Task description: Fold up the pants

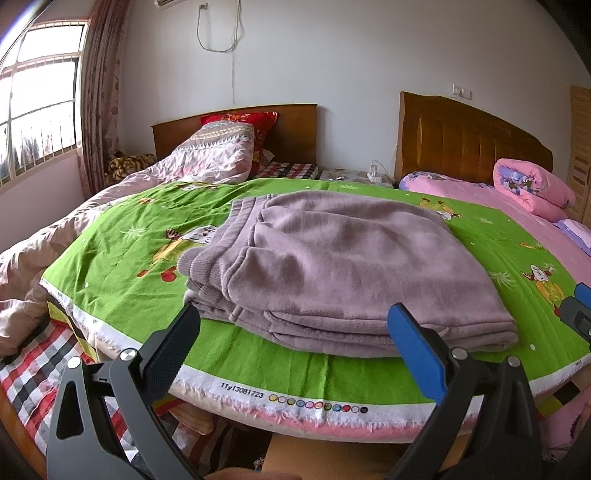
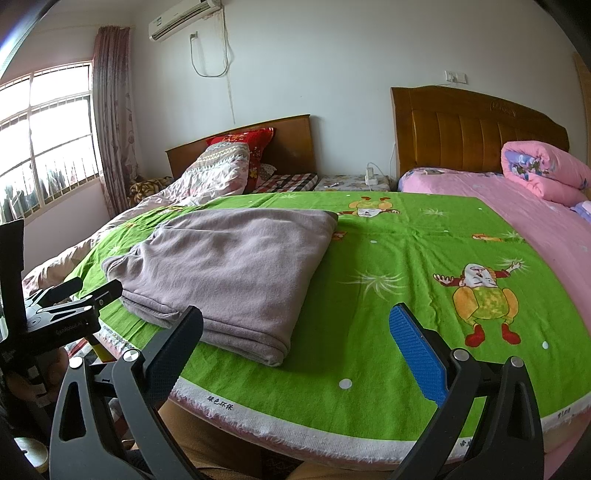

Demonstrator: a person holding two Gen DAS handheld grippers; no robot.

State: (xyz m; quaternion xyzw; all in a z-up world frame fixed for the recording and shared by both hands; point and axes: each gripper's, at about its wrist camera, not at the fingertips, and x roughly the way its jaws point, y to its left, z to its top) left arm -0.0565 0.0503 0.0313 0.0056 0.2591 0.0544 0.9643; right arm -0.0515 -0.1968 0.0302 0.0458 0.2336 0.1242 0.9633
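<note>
One pair of pants, mauve fleece, lay folded into a thick rectangular stack on the green cartoon-print sheet. The ribbed waistband faced the window side and the folded edges faced the near edge of the bed. In the right wrist view the same stack sat left of centre, flat and unheld.

Two grippers were present. The left gripper hovered at the near edge of the sheet, its jaws spread wide, one black finger and one blue-padded finger standing to either side of the stack's near edge and holding nothing. The right gripper was likewise spread wide over bare green sheet to the right of the pants, holding nothing. Its black finger overlapped the stack's near corner in the picture; contact could not be determined.

Two beds were counted, each with one wooden headboard. The far bed carried one red pillow and one pale patterned quilt. The nearer bed carried a pink sheet and one rolled pink quilt. One small bedside stand stood between them.

The room had white walls, one barred window with one curtain and one wall air conditioner.
</note>
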